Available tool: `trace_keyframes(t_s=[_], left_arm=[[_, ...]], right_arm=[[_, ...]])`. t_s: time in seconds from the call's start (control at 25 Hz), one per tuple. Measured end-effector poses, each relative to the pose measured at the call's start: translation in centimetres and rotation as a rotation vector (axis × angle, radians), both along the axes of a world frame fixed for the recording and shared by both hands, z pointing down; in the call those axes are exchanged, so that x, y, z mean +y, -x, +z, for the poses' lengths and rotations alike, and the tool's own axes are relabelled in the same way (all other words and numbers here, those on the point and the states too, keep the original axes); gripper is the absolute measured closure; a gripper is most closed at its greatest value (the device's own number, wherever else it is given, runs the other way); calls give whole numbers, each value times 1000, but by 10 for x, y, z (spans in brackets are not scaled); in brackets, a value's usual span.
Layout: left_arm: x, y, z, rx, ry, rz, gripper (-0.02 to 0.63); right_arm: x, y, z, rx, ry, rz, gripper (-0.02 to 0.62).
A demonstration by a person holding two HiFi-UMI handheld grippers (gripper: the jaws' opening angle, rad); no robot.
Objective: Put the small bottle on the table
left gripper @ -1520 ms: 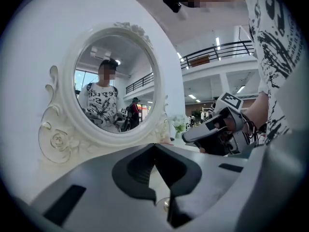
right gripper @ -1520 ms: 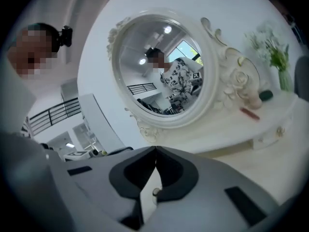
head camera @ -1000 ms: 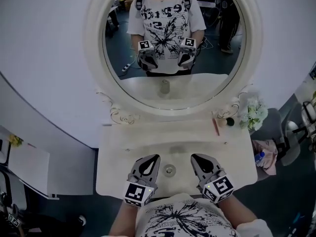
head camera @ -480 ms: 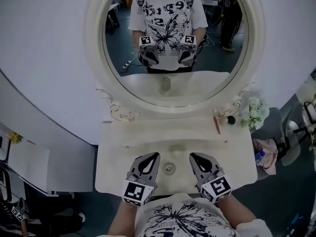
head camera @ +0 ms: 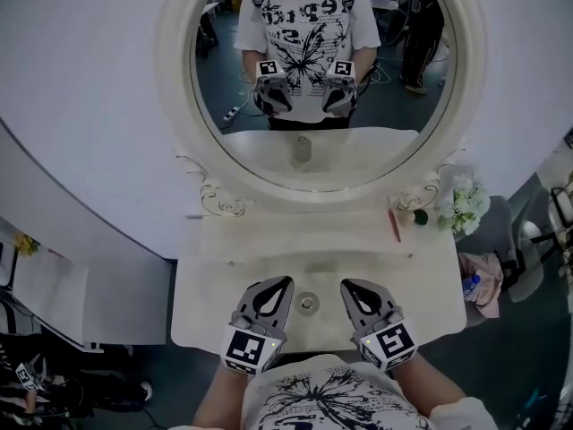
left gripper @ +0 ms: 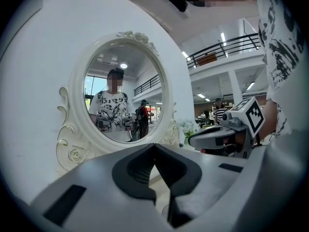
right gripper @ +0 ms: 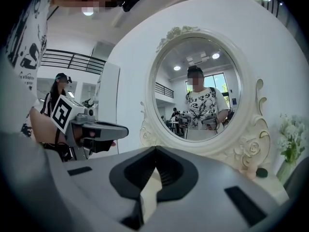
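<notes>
The small bottle stands upright on the white dressing table, near its front edge; from above I see mostly its round cap. Its reflection shows in the oval mirror. My left gripper sits just left of the bottle and my right gripper just right of it, both apart from it. Each is shut with nothing between its jaws. In the left gripper view the left gripper points at the mirror, with the right gripper beside it. The right gripper view shows the right gripper and the left gripper.
At the table's back right stand a vase of white flowers, a thin pink stick and a small dark round thing. A pink cloth lies off the table's right end. White wall panels flank the mirror.
The right gripper has edged a little to the left, nearer the bottle. The left gripper and the bottle have stayed put.
</notes>
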State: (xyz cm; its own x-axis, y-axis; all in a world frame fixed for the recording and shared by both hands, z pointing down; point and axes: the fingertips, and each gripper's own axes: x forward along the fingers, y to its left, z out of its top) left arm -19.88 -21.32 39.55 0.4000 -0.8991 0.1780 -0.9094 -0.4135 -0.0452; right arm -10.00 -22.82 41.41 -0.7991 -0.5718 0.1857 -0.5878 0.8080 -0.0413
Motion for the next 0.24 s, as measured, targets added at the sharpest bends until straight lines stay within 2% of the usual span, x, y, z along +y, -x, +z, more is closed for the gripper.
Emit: trace_keyframes(t_s=[0.24], left_arm=[[-3, -1, -1, -8, -5, 15, 586]], right_arm=[[-3, 3, 0, 19, -8, -9, 578]])
